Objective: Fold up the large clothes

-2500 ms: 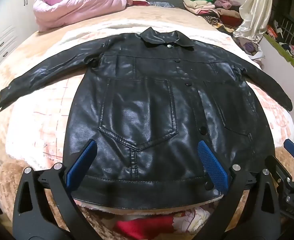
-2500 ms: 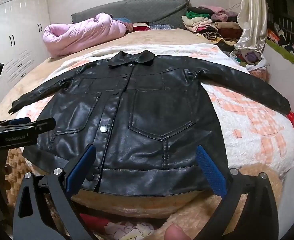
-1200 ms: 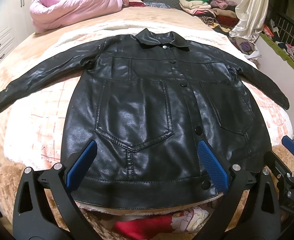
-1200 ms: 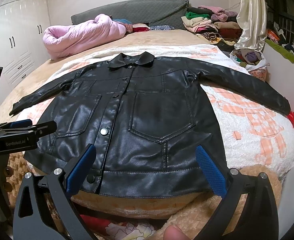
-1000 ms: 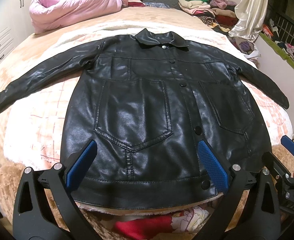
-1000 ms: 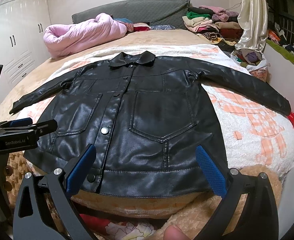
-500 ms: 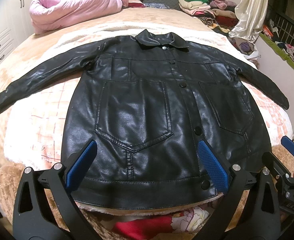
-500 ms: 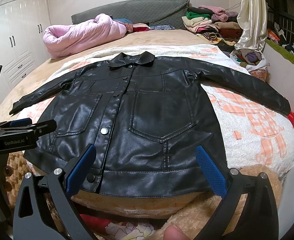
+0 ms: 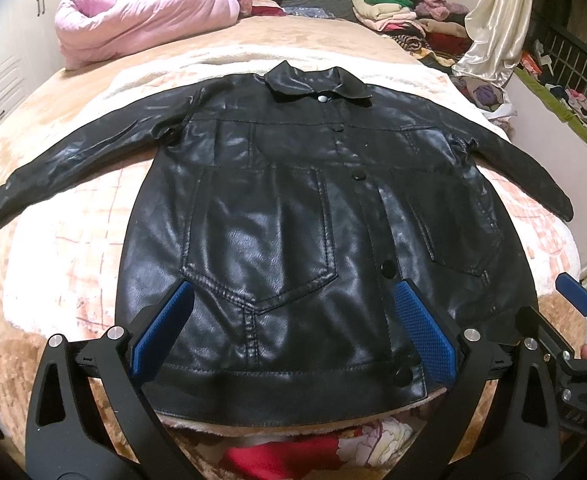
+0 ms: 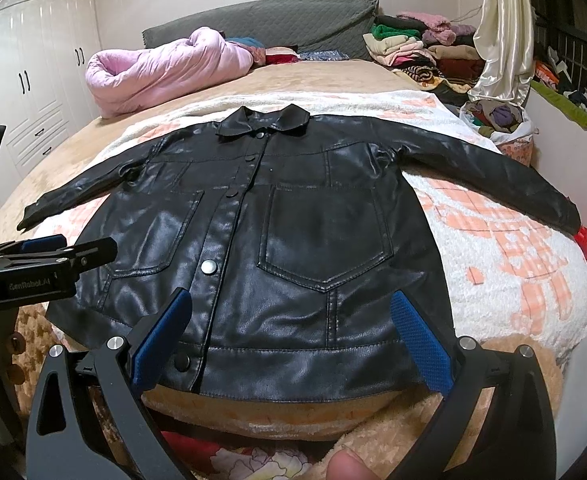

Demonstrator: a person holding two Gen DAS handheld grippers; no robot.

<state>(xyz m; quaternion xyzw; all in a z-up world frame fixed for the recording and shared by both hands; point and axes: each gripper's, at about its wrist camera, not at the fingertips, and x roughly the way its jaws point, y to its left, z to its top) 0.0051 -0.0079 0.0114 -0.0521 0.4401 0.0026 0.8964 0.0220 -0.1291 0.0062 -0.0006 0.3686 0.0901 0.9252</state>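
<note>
A black leather jacket (image 9: pixel 285 216) (image 10: pixel 277 240) lies flat and buttoned, front up, on a white and pink blanket (image 9: pixel 65 248) (image 10: pixel 513 264), collar at the far end, both sleeves spread out sideways. My left gripper (image 9: pixel 293 332) hovers open just above the hem, left of the button line, with nothing between its blue pads. My right gripper (image 10: pixel 293 336) hangs open over the hem on the jacket's right half, also holding nothing. The left gripper (image 10: pixel 45 260) shows at the left edge of the right wrist view; the right gripper (image 9: pixel 577 300) at the right edge of the left wrist view.
A rolled pink quilt (image 10: pixel 165 72) lies at the bed's far left. Stacked folded clothes (image 10: pixel 413 48) fill the far right corner beside a cream curtain (image 10: pixel 501 32). White wardrobes (image 10: pixel 25 92) stand to the left. A bag of clothes (image 10: pixel 497 120) sits right of the bed.
Both grippers have stayed open and almost still above the hem; the views shifted only slightly. The jacket has not moved.
</note>
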